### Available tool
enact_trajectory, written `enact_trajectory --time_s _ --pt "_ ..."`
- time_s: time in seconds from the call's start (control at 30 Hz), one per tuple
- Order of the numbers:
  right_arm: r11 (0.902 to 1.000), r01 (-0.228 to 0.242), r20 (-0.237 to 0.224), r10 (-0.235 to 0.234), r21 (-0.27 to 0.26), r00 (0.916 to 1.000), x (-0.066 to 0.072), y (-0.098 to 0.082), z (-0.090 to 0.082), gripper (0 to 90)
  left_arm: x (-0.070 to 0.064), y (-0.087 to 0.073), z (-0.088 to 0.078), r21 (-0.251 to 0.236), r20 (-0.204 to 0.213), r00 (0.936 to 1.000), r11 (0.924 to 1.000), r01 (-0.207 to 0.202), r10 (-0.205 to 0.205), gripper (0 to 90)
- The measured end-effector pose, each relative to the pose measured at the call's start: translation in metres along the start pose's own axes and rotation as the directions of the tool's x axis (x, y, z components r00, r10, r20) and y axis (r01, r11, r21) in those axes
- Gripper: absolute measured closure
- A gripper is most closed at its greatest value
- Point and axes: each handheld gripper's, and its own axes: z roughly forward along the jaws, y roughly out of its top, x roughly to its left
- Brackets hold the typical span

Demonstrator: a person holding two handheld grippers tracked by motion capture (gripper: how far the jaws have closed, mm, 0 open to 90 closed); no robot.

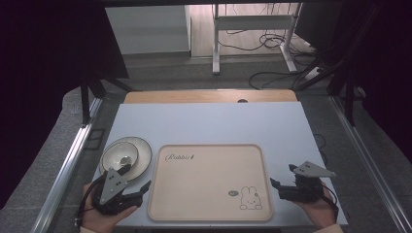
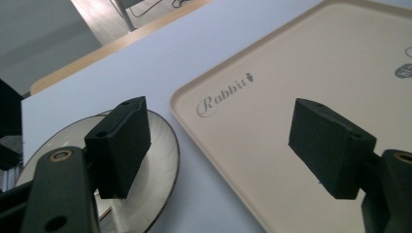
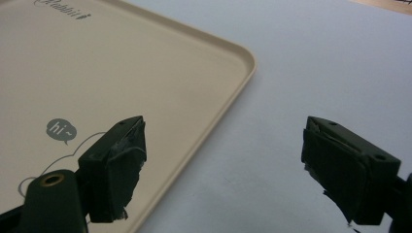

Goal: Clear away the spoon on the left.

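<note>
Where jaws gape — one tray, one plate.

A beige tray printed with a rabbit; a cream plate, dark-rimmed.

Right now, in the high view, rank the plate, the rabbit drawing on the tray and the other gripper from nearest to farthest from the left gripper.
1. Plate: just beyond the left gripper, at the table's near left.
2. Rabbit drawing: across the tray, in its near right corner.
3. Right gripper: past the tray's right edge, over the near right of the table.
</note>
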Motion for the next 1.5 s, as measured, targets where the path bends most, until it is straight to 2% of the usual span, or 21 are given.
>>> enact_trajectory --time_s 0.2,0.37,0.53,0.6,0.73,0.83,1.17,1.23,1.37,1.5 --pt "1.0 0.005 0.003 -0.005 -0.004 1.0 0.0 0.001 0.0 16.8 0.01 -0.004 -0.009 0.01 -0.024 0.9996 0.9998 0.017 -0.016 23.3" --pt "1.0 0.008 0.001 -0.008 -0.001 1.0 0.001 0.001 0.001 16.8 0.014 -0.008 -0.014 0.018 -0.044 0.9986 0.9994 0.03 -0.029 23.2" --pt "0.9995 0.025 -0.009 -0.026 -0.019 0.9996 0.003 0.001 0.0 16.7 0.018 -0.021 -0.024 0.039 -0.078 0.9958 0.9979 0.051 -0.048 23.2" --pt "0.9995 0.029 -0.011 -0.029 -0.014 0.9995 0.003 0.001 0.001 16.8 0.02 -0.025 -0.025 0.044 -0.091 0.9941 0.9971 0.063 -0.058 23.3" --pt "0.9995 0.031 -0.01 -0.031 -0.008 0.9995 0.003 0.001 0.002 16.8 0.025 -0.033 -0.026 0.042 -0.113 0.992 0.9972 0.061 -0.056 23.4" --pt "0.9995 0.032 -0.007 -0.032 -0.004 0.9995 0.003 0.001 0.002 16.7 0.029 -0.038 -0.026 0.051 -0.122 0.9915 0.9973 0.053 -0.047 23.6" --pt "0.9994 0.033 -0.005 -0.033 0.009 0.9994 0.003 0.0 0.004 16.7 0.035 -0.049 -0.021 0.056 -0.141 0.9882 0.996 0.069 -0.061 24.9" --pt "0.9991 0.039 -0.002 -0.039 0.015 0.9992 0.003 0.0 0.005 16.3 0.035 -0.051 -0.019 0.051 -0.127 0.9901 0.9964 0.067 -0.06 28.1" --pt "0.999 0.039 0.0 -0.039 0.021 0.9992 0.003 0.0 0.006 16.3 0.036 -0.051 -0.017 0.039 -0.129 0.9902 0.9975 0.059 -0.053 36.3" --pt "0.9989 0.04 0.002 -0.04 0.024 0.9992 0.003 0.0 0.006 16.3 0.036 -0.052 -0.013 0.039 -0.12 0.9921 0.9984 0.041 -0.036 48.3"
